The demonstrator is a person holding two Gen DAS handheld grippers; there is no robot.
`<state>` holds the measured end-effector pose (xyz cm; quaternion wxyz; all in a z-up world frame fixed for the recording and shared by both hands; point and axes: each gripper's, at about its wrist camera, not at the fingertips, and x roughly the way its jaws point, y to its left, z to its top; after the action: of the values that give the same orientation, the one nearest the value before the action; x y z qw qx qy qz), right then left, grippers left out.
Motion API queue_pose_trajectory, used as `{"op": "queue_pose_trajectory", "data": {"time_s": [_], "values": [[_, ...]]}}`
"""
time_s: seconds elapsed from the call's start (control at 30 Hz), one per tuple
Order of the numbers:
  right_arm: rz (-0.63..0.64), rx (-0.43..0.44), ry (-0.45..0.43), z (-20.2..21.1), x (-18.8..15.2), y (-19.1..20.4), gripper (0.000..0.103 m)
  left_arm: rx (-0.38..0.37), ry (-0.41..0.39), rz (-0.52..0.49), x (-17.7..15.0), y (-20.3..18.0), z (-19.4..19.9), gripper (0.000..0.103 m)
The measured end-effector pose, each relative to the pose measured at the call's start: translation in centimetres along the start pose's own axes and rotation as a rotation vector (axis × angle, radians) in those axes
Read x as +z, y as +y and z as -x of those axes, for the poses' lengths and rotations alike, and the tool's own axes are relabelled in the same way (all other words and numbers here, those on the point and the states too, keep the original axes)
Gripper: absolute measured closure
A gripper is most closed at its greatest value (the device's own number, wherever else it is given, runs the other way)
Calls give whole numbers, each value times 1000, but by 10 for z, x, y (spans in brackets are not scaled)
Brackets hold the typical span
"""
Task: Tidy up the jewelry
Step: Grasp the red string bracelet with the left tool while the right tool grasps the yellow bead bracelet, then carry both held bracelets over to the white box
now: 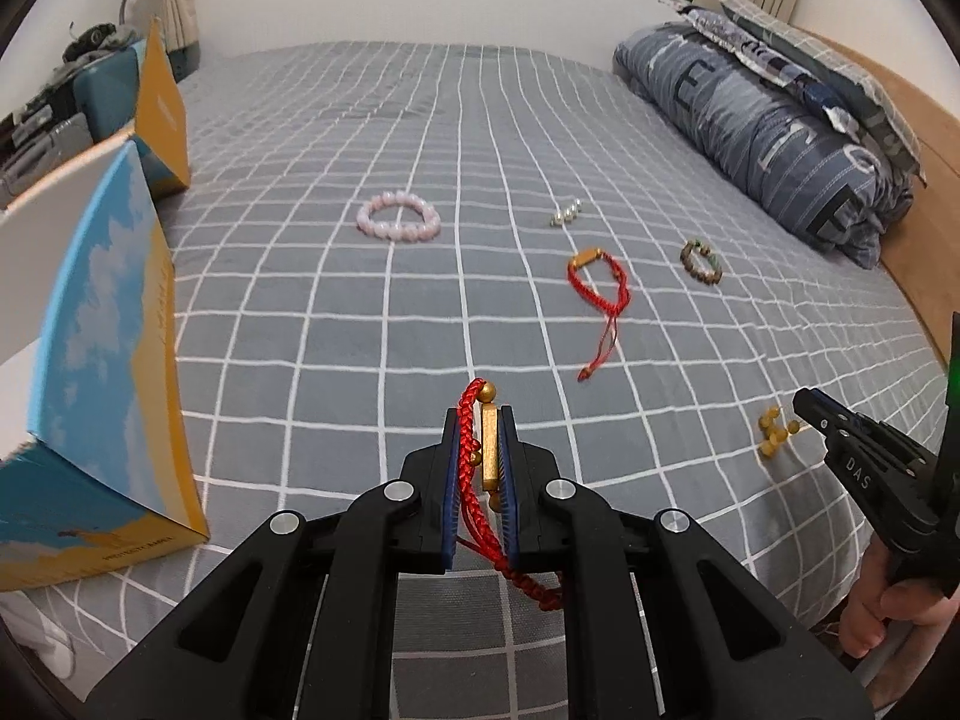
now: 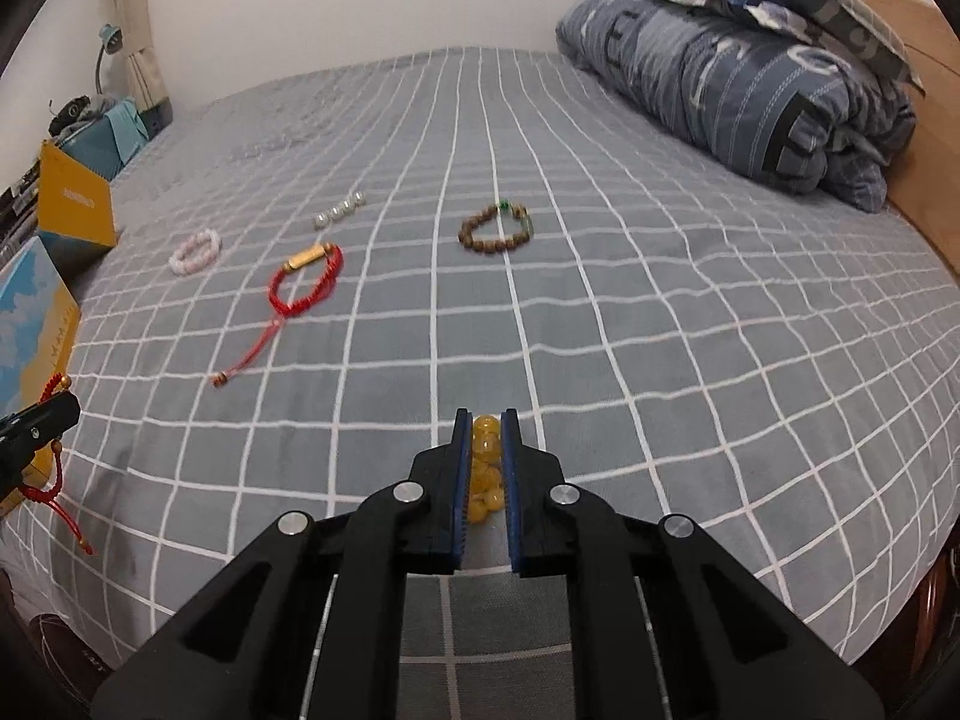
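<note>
My left gripper (image 1: 480, 420) is shut on a red braided bracelet with a gold tube (image 1: 489, 450), held above the bed. My right gripper (image 2: 485, 420) is shut on a yellow bead bracelet (image 2: 485, 468); it also shows in the left wrist view (image 1: 774, 432). On the grey checked bedspread (image 1: 360, 330) lie a pink bead bracelet (image 1: 399, 217), a short pearl string (image 1: 567, 213), a second red cord bracelet (image 1: 600, 282) and a brown wooden bead bracelet (image 1: 699, 261). An open blue-and-yellow box (image 1: 102, 372) stands at the left.
A folded blue quilt (image 1: 780, 132) and pillows lie at the right by the wooden headboard (image 1: 912, 222). The box lid (image 1: 162, 114) stands up behind the box. A cluttered side table (image 1: 54, 114) is past the bed's left edge.
</note>
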<state>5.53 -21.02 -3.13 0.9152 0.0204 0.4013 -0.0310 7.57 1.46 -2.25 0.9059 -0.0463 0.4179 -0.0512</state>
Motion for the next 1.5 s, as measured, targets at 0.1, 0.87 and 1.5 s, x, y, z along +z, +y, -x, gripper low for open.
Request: {"op": "queue_pose_trajectory", "data": {"time_s": [0.1,0.87,1.5], "values": [[-4,3,-25,8,5,0,94,2,-13,-2,3,0,6,93],[28,32,-105,61,50,34,94,71,-80,-24,34,8,54,93],[182,225,-187,108,97,220,94,281,-151,145,50,158,143,93]]}}
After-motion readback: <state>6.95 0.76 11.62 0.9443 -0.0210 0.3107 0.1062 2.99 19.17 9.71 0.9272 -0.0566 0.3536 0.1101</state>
